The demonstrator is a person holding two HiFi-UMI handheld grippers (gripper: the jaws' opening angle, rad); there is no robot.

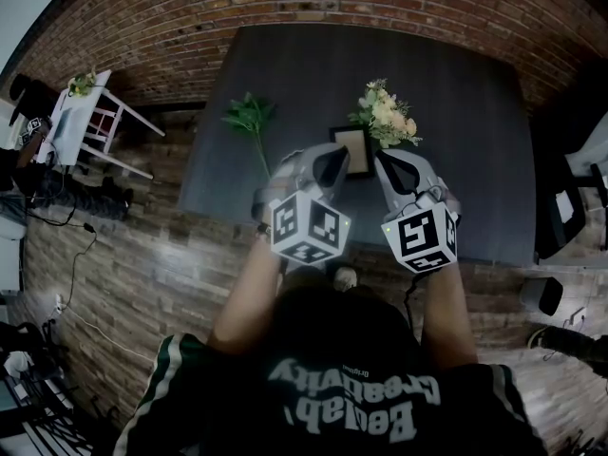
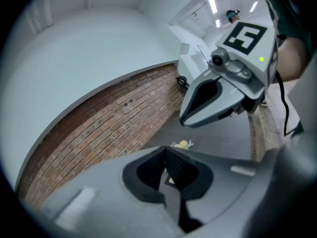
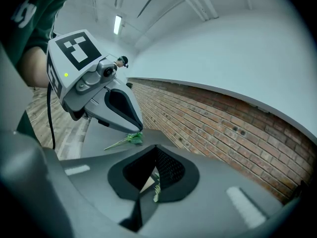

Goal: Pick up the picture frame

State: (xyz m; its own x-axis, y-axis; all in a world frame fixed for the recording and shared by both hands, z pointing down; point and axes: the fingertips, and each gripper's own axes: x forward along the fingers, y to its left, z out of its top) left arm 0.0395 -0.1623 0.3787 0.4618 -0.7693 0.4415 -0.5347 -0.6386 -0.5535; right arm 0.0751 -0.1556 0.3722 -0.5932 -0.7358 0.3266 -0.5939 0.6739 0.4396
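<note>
**Frame sitting dead ahead, between the two tips**

The picture frame [image 1: 351, 150] is resting on the dark table [image 1: 475, 179], just beyond and between the left gripper [image 1: 326, 162] and the right gripper [image 1: 391, 166] — neither is looking clearly nearer. Both are hovering with jaws pressed together, holding nothing.

Picture frame [image 1: 351, 148]: small, near-square, with a dark border noted round a pale beige centre. It is seen just left of and slightly below the flower bunch [image 1: 385, 117] in the head view, with its upper right corner met or overlapped by the blooms. Its edges are set square to the view. Flat or propped could not be determined. The lower corners are obscured.
</note>
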